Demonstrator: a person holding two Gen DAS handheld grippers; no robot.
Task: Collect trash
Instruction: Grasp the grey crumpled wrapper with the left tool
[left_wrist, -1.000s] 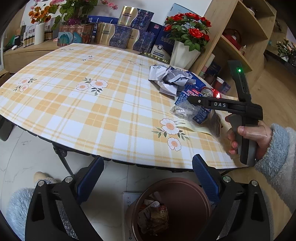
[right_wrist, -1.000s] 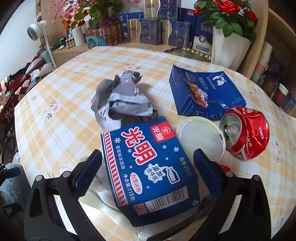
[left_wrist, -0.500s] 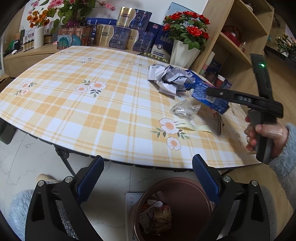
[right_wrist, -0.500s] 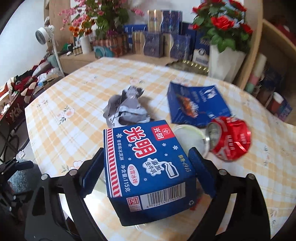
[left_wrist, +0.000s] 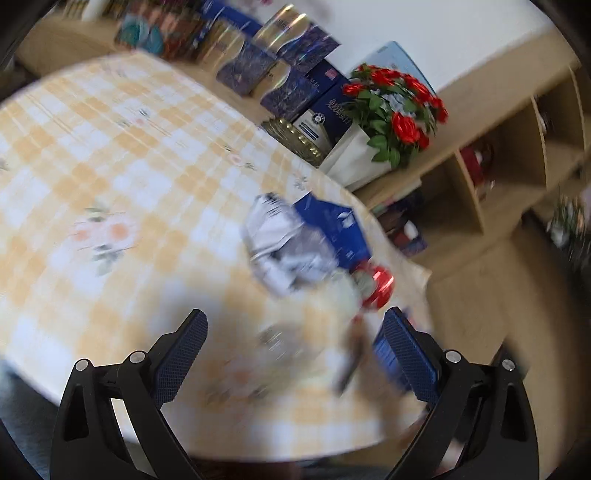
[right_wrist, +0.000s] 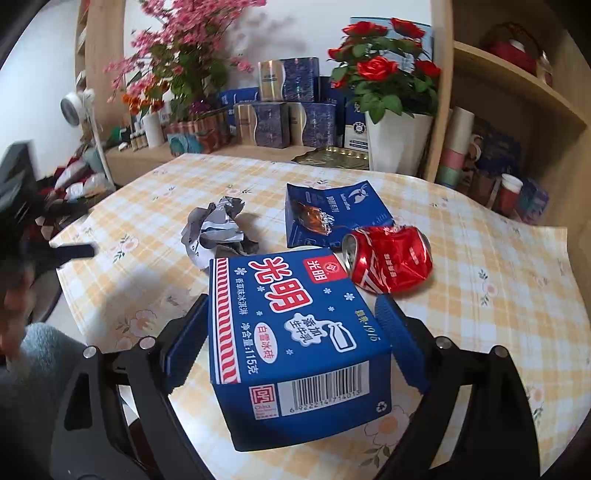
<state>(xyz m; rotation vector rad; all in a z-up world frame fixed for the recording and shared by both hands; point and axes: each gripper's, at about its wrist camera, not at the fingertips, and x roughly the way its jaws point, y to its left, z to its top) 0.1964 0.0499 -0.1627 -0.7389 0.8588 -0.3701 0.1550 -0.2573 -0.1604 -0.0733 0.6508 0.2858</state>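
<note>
A blue milk-ice carton (right_wrist: 295, 332) hangs tilted above the checked table (right_wrist: 480, 258), and my right gripper (right_wrist: 291, 299) is shut on it with a pad pressed to each side. Behind it on the cloth lie a crushed red can (right_wrist: 391, 264), a flat blue pouch (right_wrist: 332, 212) and a crumpled silver wrapper (right_wrist: 218, 230). The left wrist view is blurred. My left gripper (left_wrist: 295, 314) stands open and empty over the table's near edge, short of the wrapper (left_wrist: 288, 247), pouch (left_wrist: 332, 225) and can (left_wrist: 378, 286).
A white pot of red roses (right_wrist: 399, 140) and stacked blue tins (right_wrist: 288, 122) stand behind the table's far edge. Wooden shelves (right_wrist: 498, 110) rise at the right. A person's grey fleecy sleeve (right_wrist: 40, 354) shows at the left edge.
My right gripper closed on the blue carton and lifted it off the table. My left gripper swung up from over the brown bin toward the table and rolled; the bin is out of view.
</note>
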